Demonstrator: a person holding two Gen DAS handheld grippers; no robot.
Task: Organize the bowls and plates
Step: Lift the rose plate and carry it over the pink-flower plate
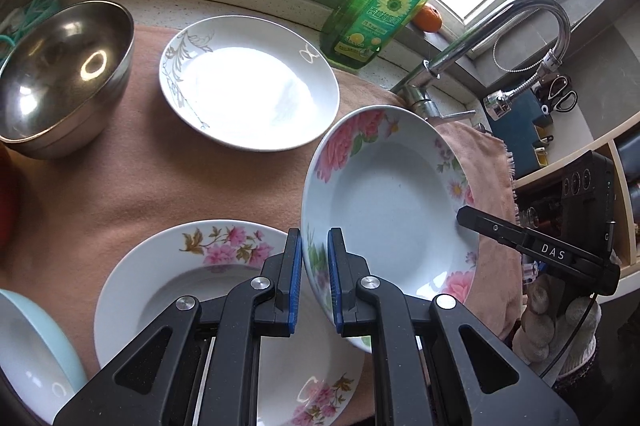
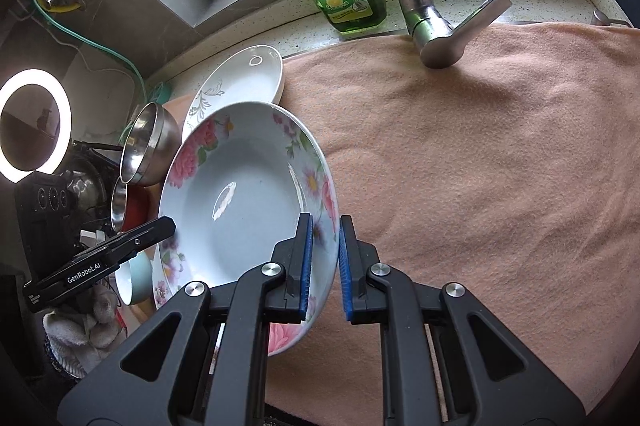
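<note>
A deep plate with pink peonies (image 1: 392,194) hangs above the peach towel, held at both sides. My left gripper (image 1: 314,246) is shut on its left rim, and my right gripper (image 2: 325,238) is shut on the opposite rim of the same peony plate (image 2: 240,194). The right gripper (image 1: 532,246) shows at the plate's far edge in the left wrist view. Below lies a flat plate with pink blossoms (image 1: 224,306). Further back sit a white plate with silver leaves (image 1: 248,86) and a steel bowl (image 1: 60,78). A pale blue bowl (image 1: 28,354) is at the lower left.
A green dish soap bottle (image 1: 384,2) and a chrome faucet (image 1: 500,30) stand by the window, with an orange (image 1: 428,18) on the sill. The peach towel (image 2: 480,166) stretches bare to the right. A ring light (image 2: 34,126) and stacked steel bowls (image 2: 148,146) stand left.
</note>
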